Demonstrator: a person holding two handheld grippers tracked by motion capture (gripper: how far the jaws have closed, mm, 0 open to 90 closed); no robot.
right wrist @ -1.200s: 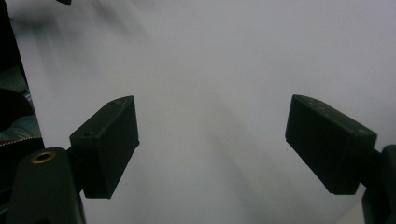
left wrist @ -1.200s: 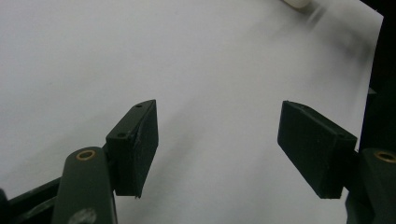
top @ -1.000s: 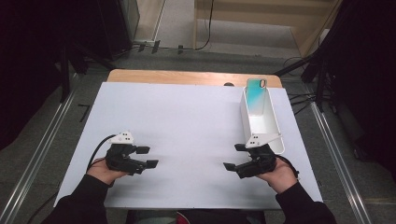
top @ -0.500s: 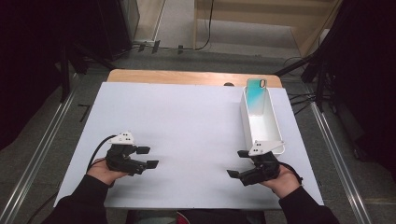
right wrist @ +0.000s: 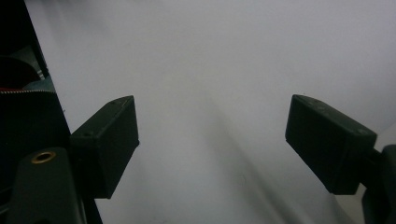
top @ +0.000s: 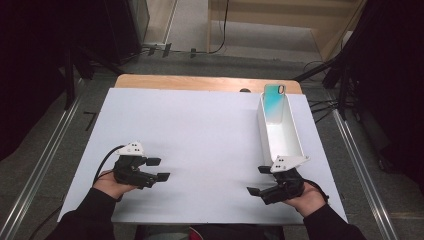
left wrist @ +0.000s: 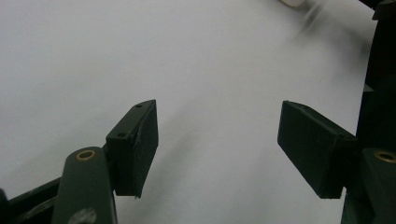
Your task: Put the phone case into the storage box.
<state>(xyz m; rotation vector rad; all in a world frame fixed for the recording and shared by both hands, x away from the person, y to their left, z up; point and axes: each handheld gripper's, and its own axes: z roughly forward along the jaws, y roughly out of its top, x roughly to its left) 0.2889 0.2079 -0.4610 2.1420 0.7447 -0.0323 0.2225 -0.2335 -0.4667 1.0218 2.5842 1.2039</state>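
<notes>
White board covers most of the tabletop (top: 200, 130), with a strip of bare wood at the far edge and dark floor and cables around it. On the right side I see a long, narrow white tray (top: 280, 131) running away from me, thin-walled and open-topped; it looks like light, stiff plastic that I judge would slide on the smooth board if nudged. At its far end a phone case (top: 273, 99) with a teal-to-white fade leans against the end wall; it seems thin, light and somewhat flexible, probably slick, so I would pinch it across its two long edges rather than its face. My right gripper (top: 259, 181) rests just short of the tray's near end, jaws wide apart and holding nothing. My left gripper (top: 158, 169) lies well apart on the left, jaws likewise spread and empty.
</notes>
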